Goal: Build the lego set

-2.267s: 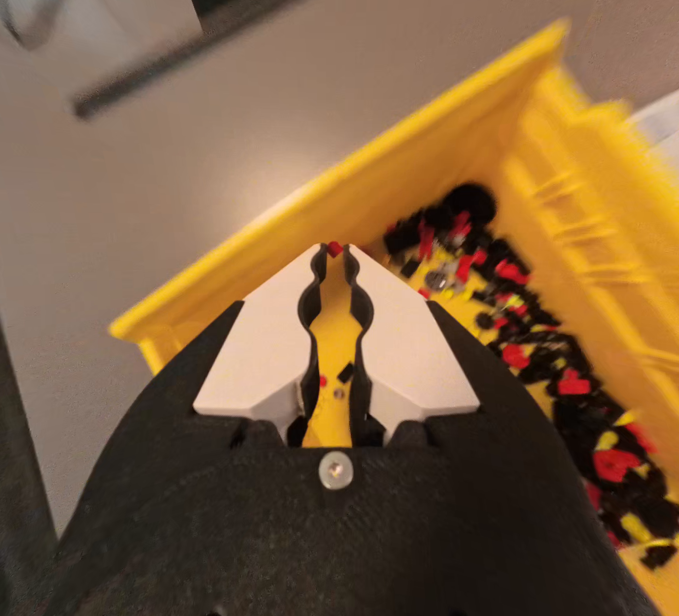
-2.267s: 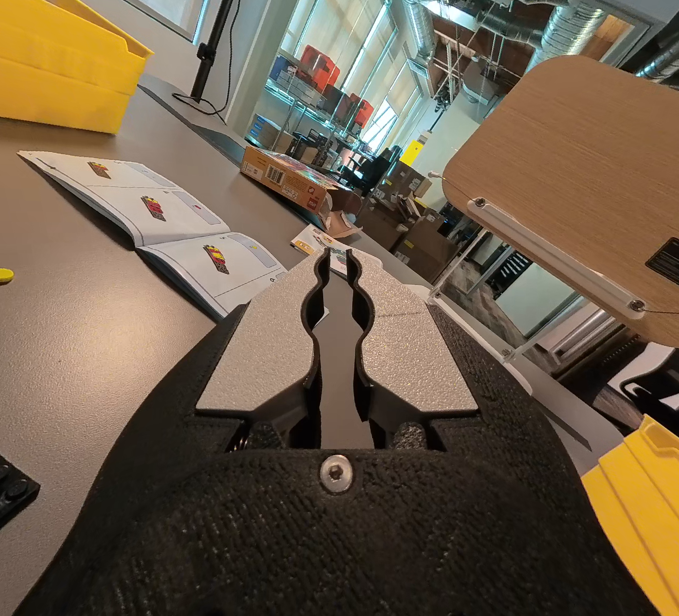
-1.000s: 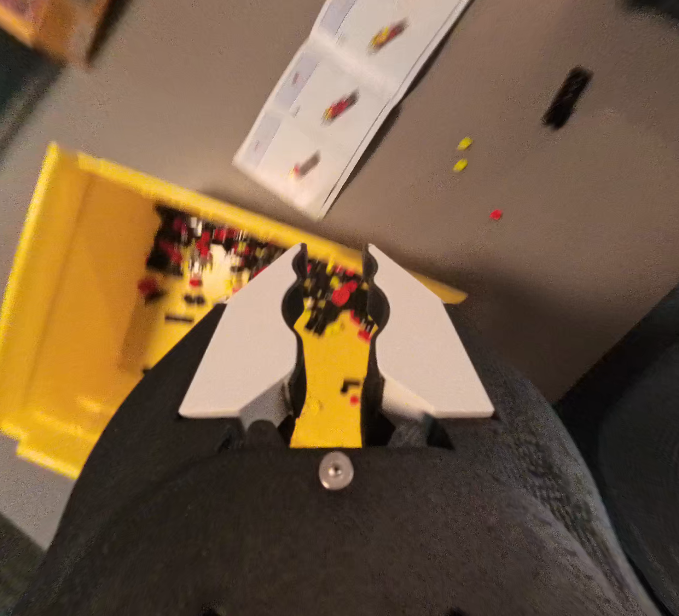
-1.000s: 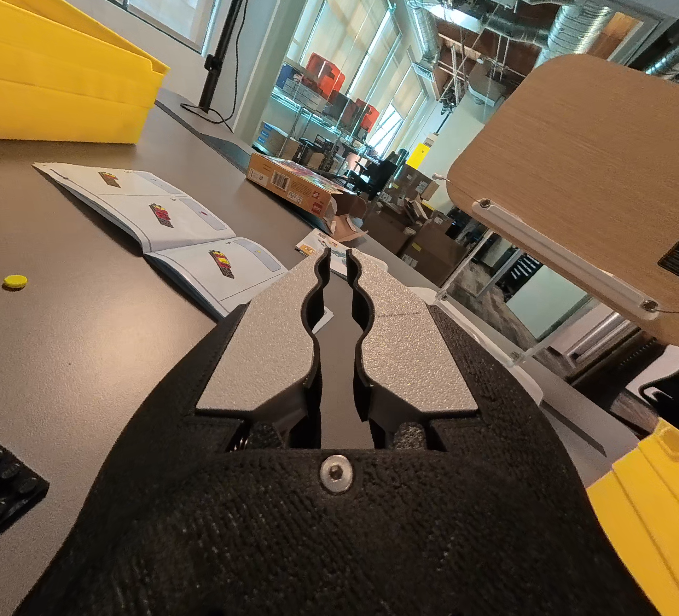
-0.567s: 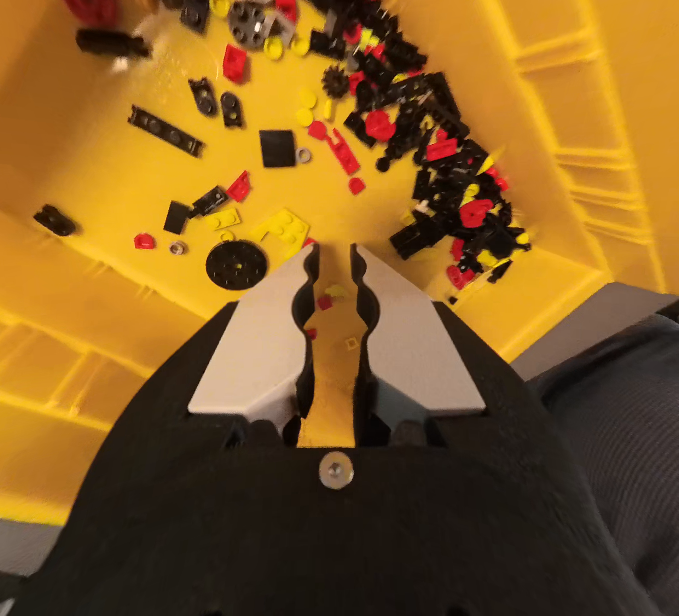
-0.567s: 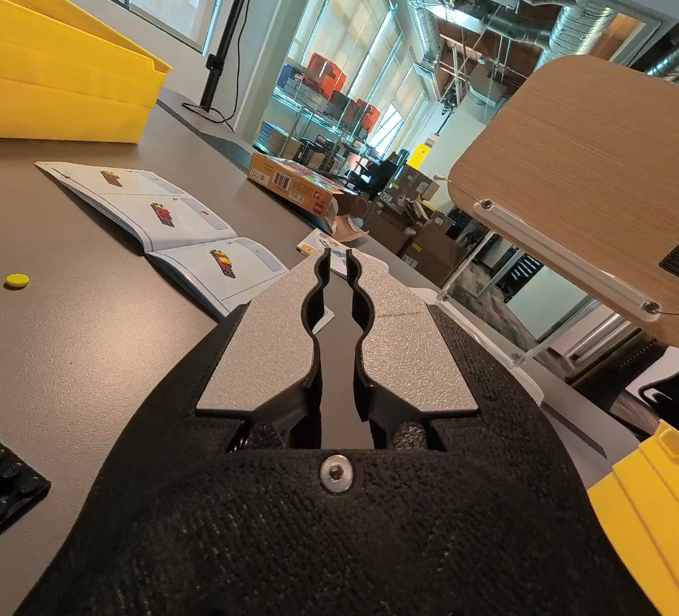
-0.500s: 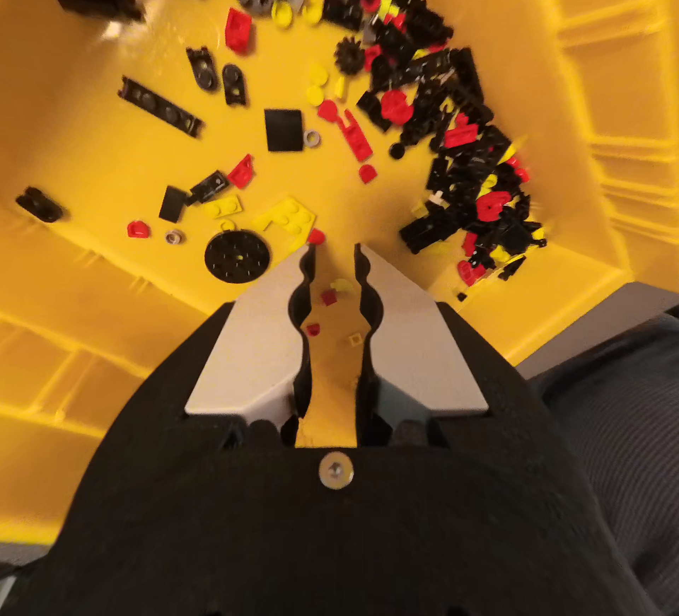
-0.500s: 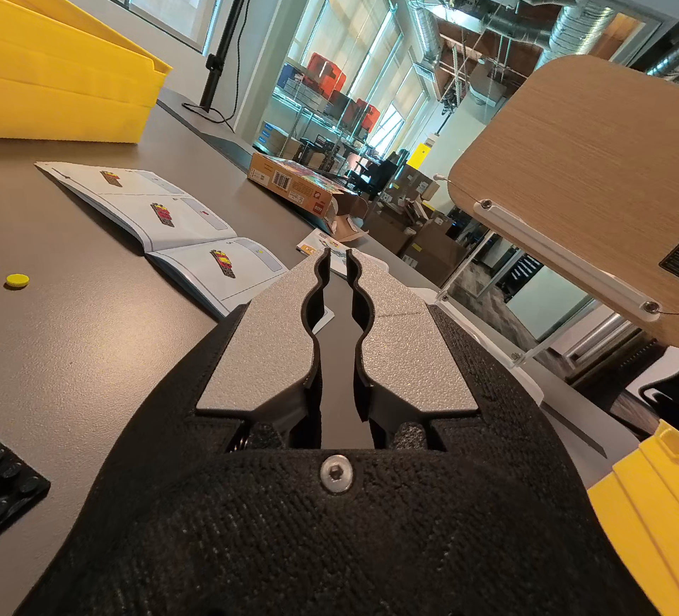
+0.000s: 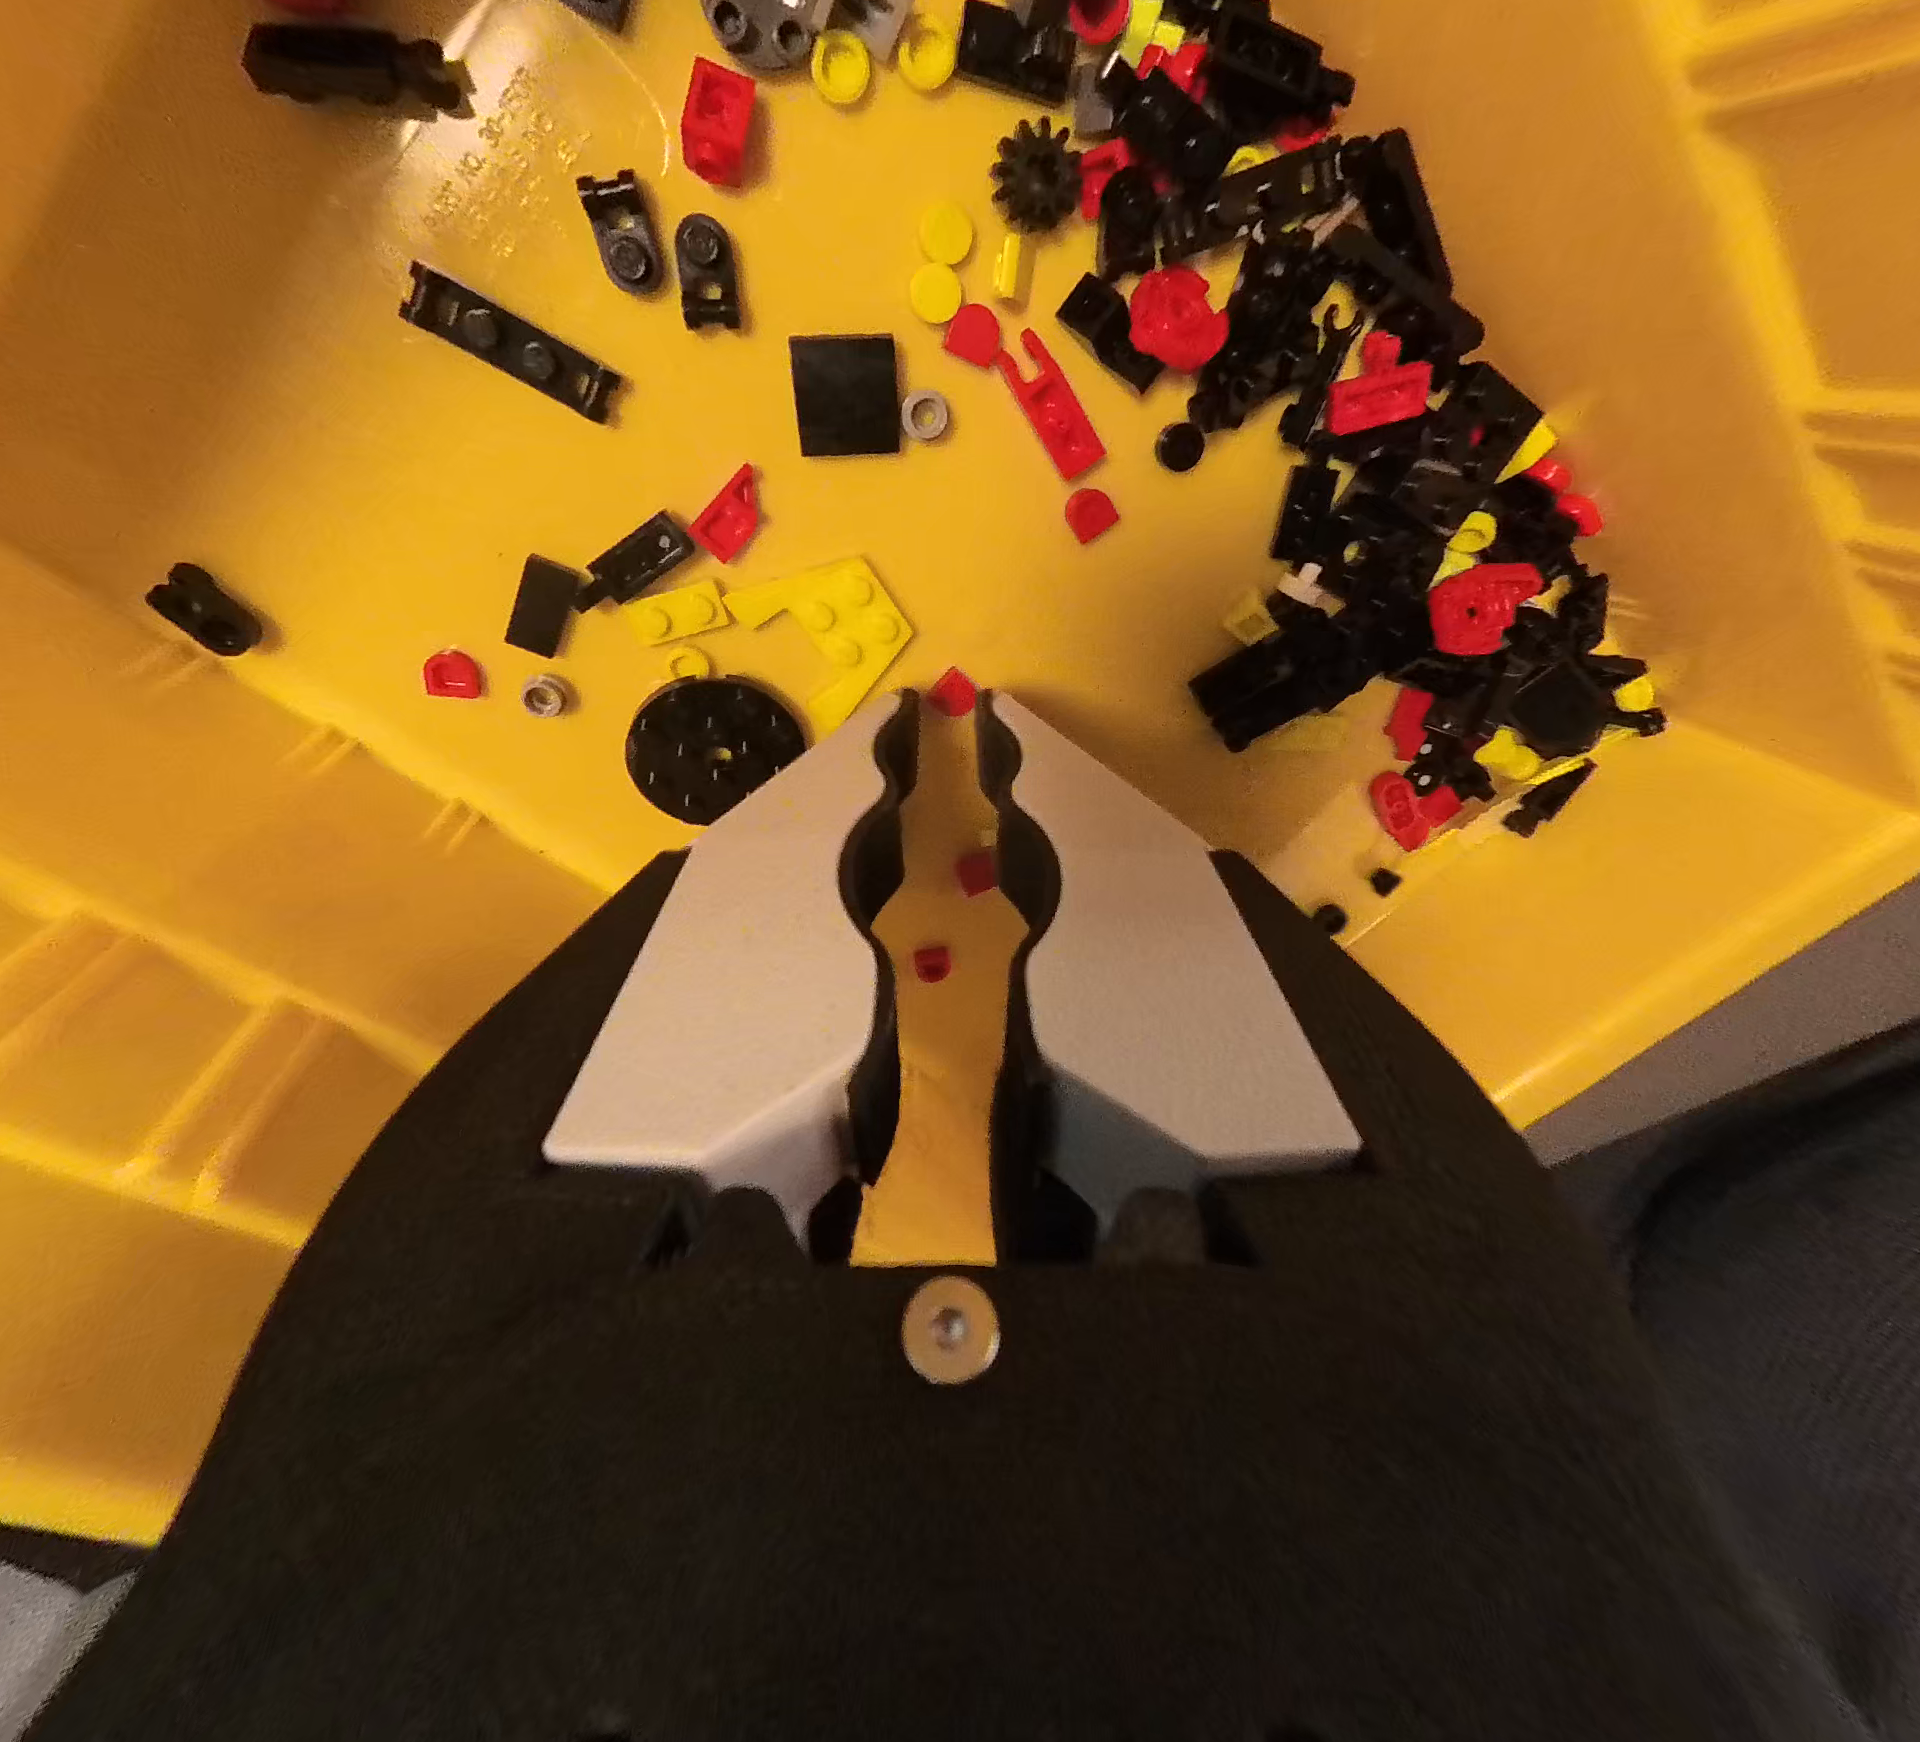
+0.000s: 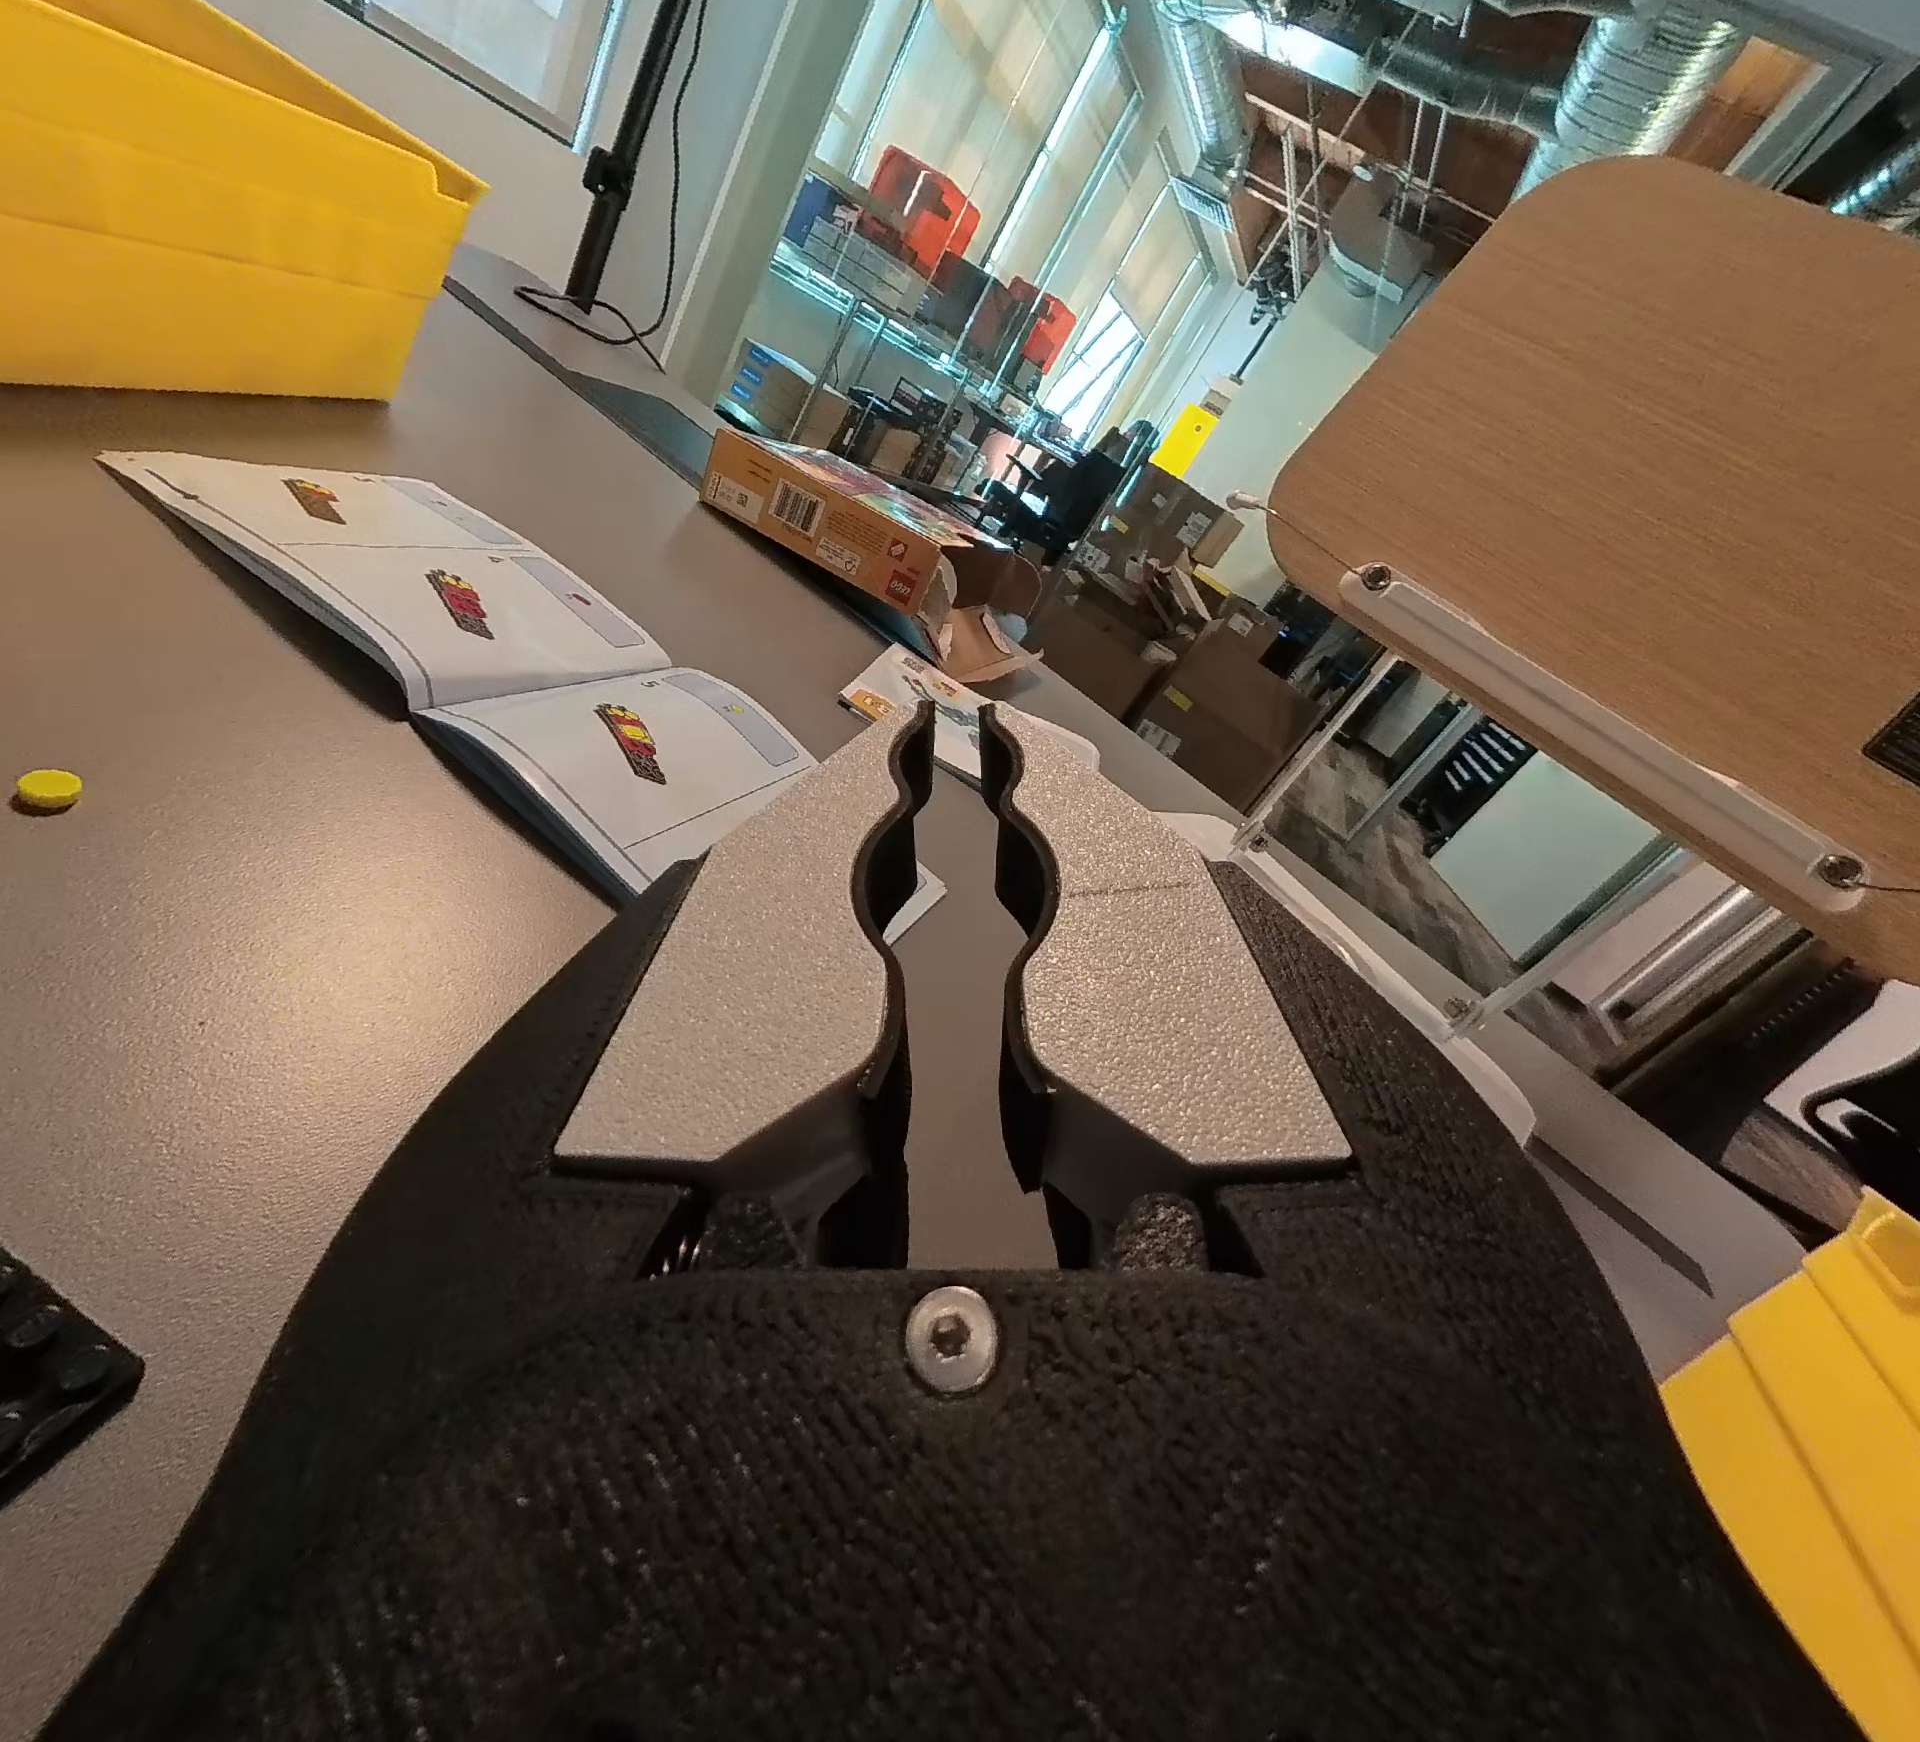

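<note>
Left wrist view, setting: the inside of a yellow bin [image 9: 260, 913] fills the frame, its floor strewn with loose lego pieces [image 9: 1351, 466] in black, red, yellow and grey, heaped thickest toward the right wall.
Left wrist view, change: half a second ago the fingertips stood wider apart and short of a small red piece [image 9: 951, 691]; now they have narrowed and that piece sits right at the tips.
Left hand-held gripper [image 9: 948, 707]: jaws nearly together with a slim gap; whether the tips actually pinch the small red piece cannot be told.
Left wrist view, hard to see: a black round plate [image 9: 717, 750] is partly covered by the left finger; two more red bits show through the gap between the fingers; the top corners are blurred.
Right wrist view, setting: a grey tabletop [image 10: 239, 944] in a windowed workshop, with shelving and cardboard boxes far behind.
Right wrist view, change: nothing has shifted since half a second ago.
Right hand-held gripper [image 10: 951, 718]: low over the tabletop, jaws a little apart, empty.
Right wrist view, things: an open instruction booklet [image 10: 488, 643], a yellow round stud [image 10: 48, 788], an orange set box [image 10: 831, 534], stacked yellow bins [image 10: 197, 238].
Right wrist view, cut off: a black studded plate [image 10: 47, 1380] at the left edge, a yellow bin corner [image 10: 1829, 1443] at the lower right.
</note>
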Action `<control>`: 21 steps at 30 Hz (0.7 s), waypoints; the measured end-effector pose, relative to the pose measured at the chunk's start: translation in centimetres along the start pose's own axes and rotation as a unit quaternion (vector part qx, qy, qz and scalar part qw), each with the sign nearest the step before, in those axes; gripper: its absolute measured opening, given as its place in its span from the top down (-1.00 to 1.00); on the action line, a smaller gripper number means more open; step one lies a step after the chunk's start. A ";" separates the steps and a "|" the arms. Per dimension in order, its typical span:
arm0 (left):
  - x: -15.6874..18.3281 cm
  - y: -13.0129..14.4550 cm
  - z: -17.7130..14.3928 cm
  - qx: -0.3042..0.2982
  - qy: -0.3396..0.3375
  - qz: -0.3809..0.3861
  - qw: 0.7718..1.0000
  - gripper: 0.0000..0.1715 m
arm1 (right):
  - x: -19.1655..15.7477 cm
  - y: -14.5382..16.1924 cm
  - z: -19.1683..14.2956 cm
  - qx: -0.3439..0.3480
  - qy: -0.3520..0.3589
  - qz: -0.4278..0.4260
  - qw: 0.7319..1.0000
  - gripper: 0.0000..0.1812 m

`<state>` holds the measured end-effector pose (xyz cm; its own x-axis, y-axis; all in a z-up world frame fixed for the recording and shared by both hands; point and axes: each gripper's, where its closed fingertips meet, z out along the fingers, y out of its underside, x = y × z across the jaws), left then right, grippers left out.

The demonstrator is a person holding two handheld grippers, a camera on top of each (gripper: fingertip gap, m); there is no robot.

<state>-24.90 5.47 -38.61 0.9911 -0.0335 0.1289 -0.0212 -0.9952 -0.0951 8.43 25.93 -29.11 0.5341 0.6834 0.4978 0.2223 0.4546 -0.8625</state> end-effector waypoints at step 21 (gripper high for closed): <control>25.0 -6.2 -10.6 0.343 0.059 0.302 0.887 0.91 | 0.3 -0.3 0.0 0.013 0.009 0.002 1.000 0.93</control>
<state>-1.41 9.84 -24.37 0.8045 -0.5916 -0.0523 -0.4191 -0.5032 -0.7557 8.54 26.02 -28.73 0.5497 0.6744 0.4930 0.1994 0.4672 -0.8614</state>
